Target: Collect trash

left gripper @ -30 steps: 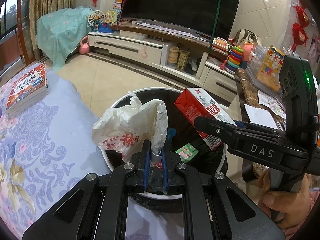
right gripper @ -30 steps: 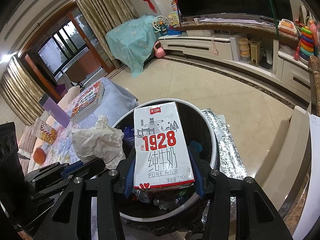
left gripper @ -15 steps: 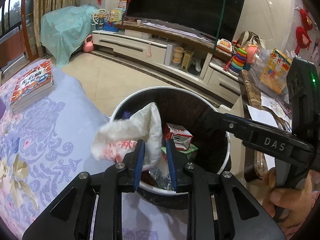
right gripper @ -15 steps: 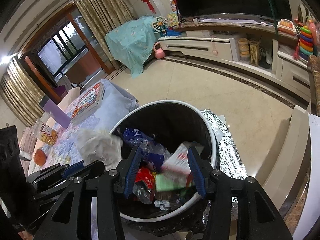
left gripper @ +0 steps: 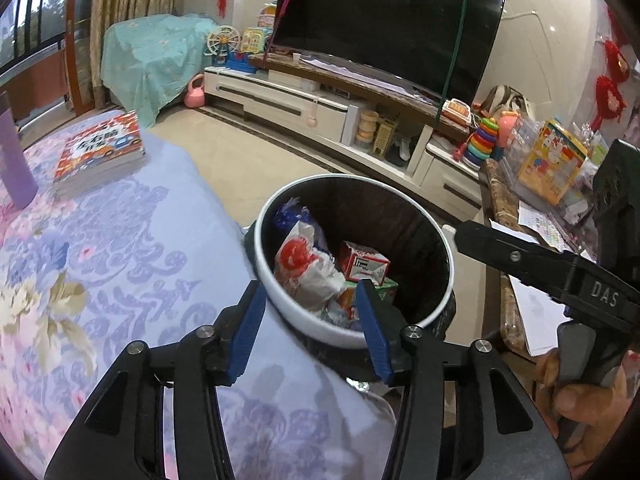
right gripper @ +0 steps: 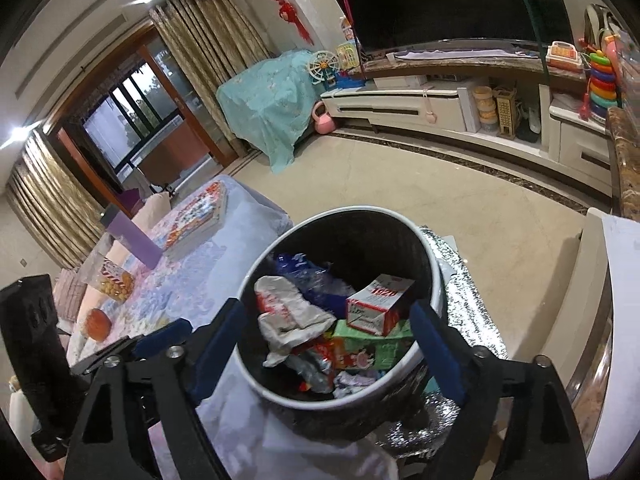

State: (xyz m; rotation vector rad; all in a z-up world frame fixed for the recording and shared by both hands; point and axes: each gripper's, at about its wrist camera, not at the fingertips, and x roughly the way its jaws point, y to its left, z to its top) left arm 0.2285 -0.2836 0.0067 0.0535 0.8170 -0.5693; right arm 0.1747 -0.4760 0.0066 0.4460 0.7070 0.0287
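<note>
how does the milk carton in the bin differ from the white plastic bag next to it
The milk carton is a rigid box with sharp edges, lying tilted on its side; the white plastic bag is crumpled and shapeless. The carton shows red digits, the bag smeared red print. Both lie loose atop the trash in the bin, held by no gripper.
</note>
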